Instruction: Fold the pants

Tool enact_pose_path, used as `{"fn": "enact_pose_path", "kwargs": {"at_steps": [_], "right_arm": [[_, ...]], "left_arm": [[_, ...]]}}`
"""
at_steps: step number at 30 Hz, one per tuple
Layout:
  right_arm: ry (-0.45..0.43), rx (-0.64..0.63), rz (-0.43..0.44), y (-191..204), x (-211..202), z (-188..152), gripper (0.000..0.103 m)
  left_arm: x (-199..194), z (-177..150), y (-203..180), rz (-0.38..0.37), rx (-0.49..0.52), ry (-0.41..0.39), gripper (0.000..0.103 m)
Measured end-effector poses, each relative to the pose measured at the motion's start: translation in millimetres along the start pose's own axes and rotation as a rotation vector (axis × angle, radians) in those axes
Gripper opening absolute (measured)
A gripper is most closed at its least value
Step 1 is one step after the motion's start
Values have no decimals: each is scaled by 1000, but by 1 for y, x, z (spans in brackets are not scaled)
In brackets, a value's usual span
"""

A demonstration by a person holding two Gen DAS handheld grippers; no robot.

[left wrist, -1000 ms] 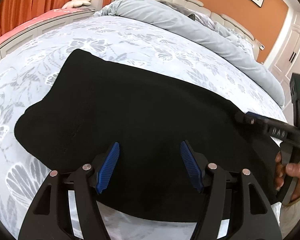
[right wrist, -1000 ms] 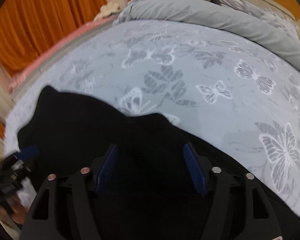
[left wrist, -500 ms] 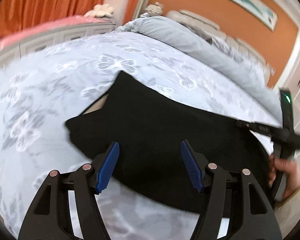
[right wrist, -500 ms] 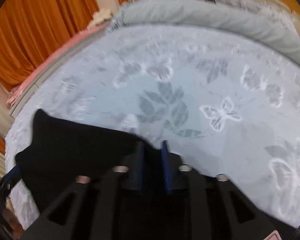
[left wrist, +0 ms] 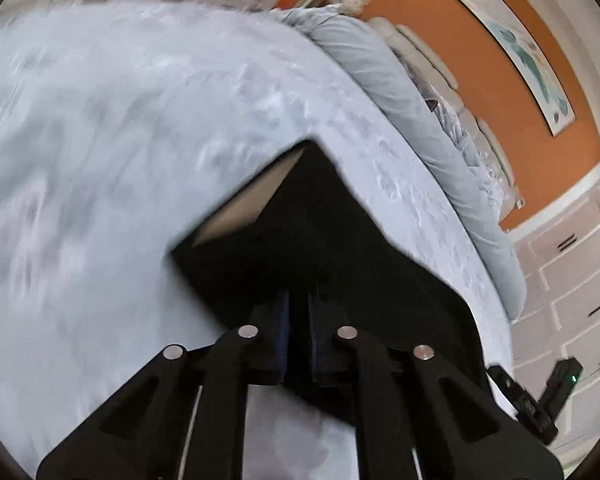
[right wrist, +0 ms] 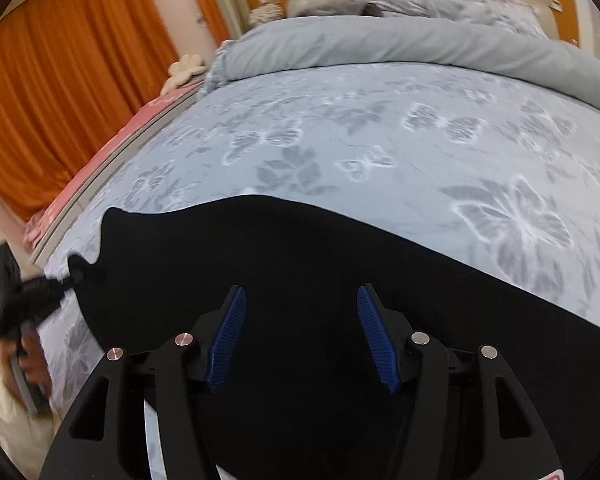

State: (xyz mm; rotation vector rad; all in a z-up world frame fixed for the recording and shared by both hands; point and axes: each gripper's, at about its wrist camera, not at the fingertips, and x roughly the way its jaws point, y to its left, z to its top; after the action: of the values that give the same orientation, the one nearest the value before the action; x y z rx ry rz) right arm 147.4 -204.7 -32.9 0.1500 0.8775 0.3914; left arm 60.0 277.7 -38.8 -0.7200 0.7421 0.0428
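Jaws of left gripper (left wrist: 298,320) pinch the black pants (right wrist: 300,264); right gripper (right wrist: 300,336) jaws opening, empty (no readable writing).

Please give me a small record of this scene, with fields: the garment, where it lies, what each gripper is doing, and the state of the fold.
garment: black pants
surface: bed sheet with butterfly print
left gripper: jaws shut on an edge of the pants, which is raised off the sheet
right gripper: over the pants, jaws opening, pads not pressing on cloth
fold state: pants spread wide over the sheet in the right wrist view; pale inner side showing at the raised end in the left wrist view
background: rolled grey duvet, orange curtain
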Motion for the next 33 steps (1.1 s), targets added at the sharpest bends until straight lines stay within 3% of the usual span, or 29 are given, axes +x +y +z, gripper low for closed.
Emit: {"fn": "enact_pose_path", "kwargs": {"at_steps": [2,4,5,7,8,11,13,15,17,19,24,25,26,27,30,33], "right_arm": [[0,34,-3,-12,0,0,58],[11,48,-13,-22,5,1,58],[33,46,-31,-27,13,5,58],[56,56,-36,-31,22,11,58],[54,56,-18,-31,24,15,58],[27,33,-42,-29,20,20,57],[-7,30,-48,-31,10,18,58],[-23,41,-36,-39,3,16,58],[5,41,-42,-46,10,23,58],[19,31,10,-48,20,39,58],[147,-19,102,-45,75,74,56],[174,-33,128,-42,83,72,52],[212,-61,182,-33,90,65,25],[220,-95,187,-23,89,58,12],[201,-261,188,9,72,29,14],[230,-270,192,12,75,18,17]], "left_arm": [[-3,18,-13,41,65,-59,6],[0,22,-10,101,76,-67,7],[9,18,-2,152,66,-29,8],[19,4,12,176,30,48,10],[11,-5,10,179,43,29,11],[-14,-15,-13,283,133,-57,16],[-32,-15,-30,324,164,-115,31],[-44,-15,-47,286,181,-146,38],[-43,-18,-67,245,222,-134,49],[-31,-23,-89,206,262,-114,61],[34,-50,-127,96,238,32,63],[51,-59,-128,85,226,79,63],[61,-68,-126,85,222,108,63],[71,-76,-123,101,229,127,63],[69,-86,-124,118,292,103,63],[73,-89,-131,153,330,93,63]]}}
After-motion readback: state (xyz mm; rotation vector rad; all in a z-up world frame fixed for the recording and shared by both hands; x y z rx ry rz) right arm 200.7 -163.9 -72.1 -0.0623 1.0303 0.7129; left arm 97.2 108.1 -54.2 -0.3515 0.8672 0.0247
